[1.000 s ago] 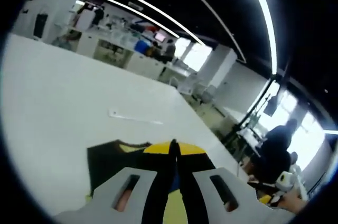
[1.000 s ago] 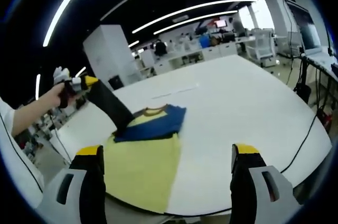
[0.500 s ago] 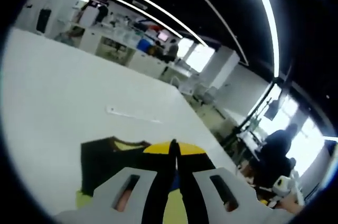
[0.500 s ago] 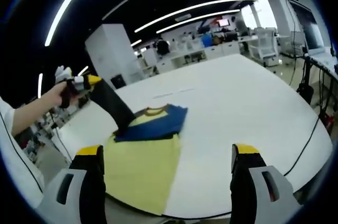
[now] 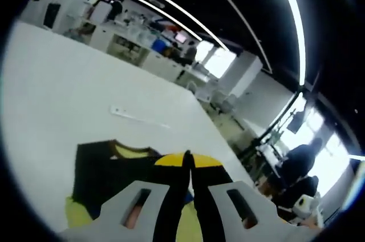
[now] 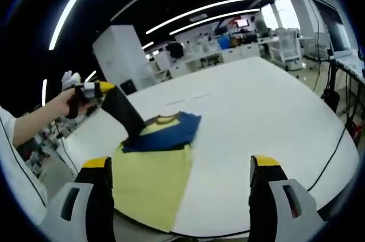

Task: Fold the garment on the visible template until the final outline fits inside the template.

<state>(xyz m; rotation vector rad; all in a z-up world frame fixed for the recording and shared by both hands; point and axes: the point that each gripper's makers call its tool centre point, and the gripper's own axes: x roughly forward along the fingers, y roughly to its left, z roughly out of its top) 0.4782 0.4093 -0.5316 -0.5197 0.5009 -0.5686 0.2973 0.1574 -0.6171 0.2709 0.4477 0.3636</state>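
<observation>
The garment lies on the white table (image 6: 256, 116): a yellow body (image 6: 151, 182) hanging over the near edge, a blue part (image 6: 168, 133) folded across it, and a brown-edged collar (image 6: 165, 119). Its black sleeve (image 6: 122, 113) is lifted off the table, and my left gripper (image 6: 96, 88) is shut on its end, held by a hand. In the left gripper view the left gripper (image 5: 187, 159) has its jaws together over black cloth (image 5: 100, 170), with the yellow collar area (image 5: 134, 152) beside it. My right gripper (image 6: 180, 162) stands open above the near table edge, holding nothing.
A thin pale strip (image 6: 188, 98) lies on the table beyond the garment, also seen as the strip (image 5: 140, 117) in the left gripper view. Desks and shelves (image 6: 228, 53) stand far behind. A seated person (image 5: 299, 165) is off the table's side. A cable (image 6: 336, 145) hangs by the table's right edge.
My left gripper has shifted slightly to the right with the black sleeve still in it. In the left gripper view the black cloth now spreads further left. The right gripper stays open.
</observation>
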